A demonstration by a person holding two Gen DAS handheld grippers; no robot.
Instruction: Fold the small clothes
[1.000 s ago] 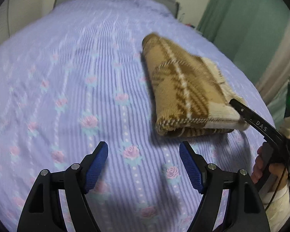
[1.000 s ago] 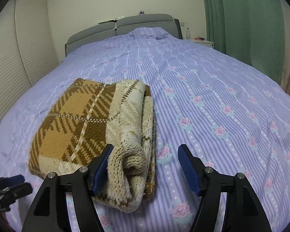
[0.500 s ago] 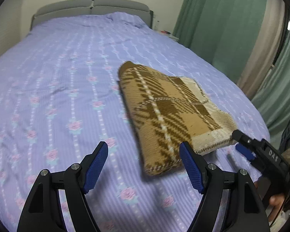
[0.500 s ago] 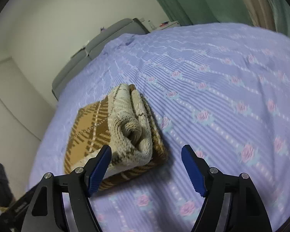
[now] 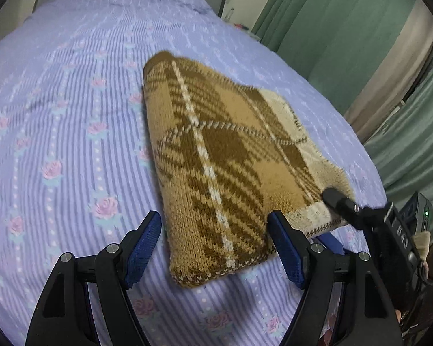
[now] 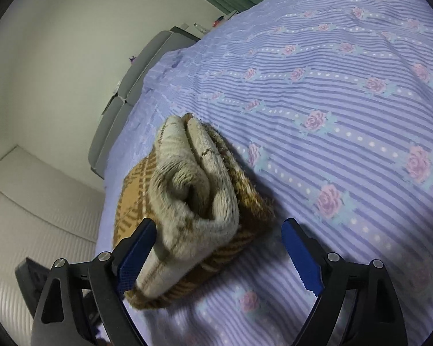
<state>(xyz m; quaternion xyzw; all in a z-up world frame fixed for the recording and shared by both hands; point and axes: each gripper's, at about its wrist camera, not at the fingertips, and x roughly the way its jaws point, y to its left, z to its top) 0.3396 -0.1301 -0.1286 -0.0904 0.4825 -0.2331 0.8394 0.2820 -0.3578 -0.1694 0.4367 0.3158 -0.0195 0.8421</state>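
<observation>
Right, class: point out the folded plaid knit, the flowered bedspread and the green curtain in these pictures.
folded plaid knit (image 5: 216, 155): left wrist view, on its brown checked top face.
flowered bedspread (image 6: 346, 92): right wrist view, on a bare striped part.
green curtain (image 5: 317, 28): left wrist view, on its hanging folds beside the bed.

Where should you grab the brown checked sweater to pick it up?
Probably the thick cream rolled edge of the folded sweater, coming in level from that open side. The layers stack up there, so one finger can slide under and one over, pinching them all together so the fold holds.
</observation>
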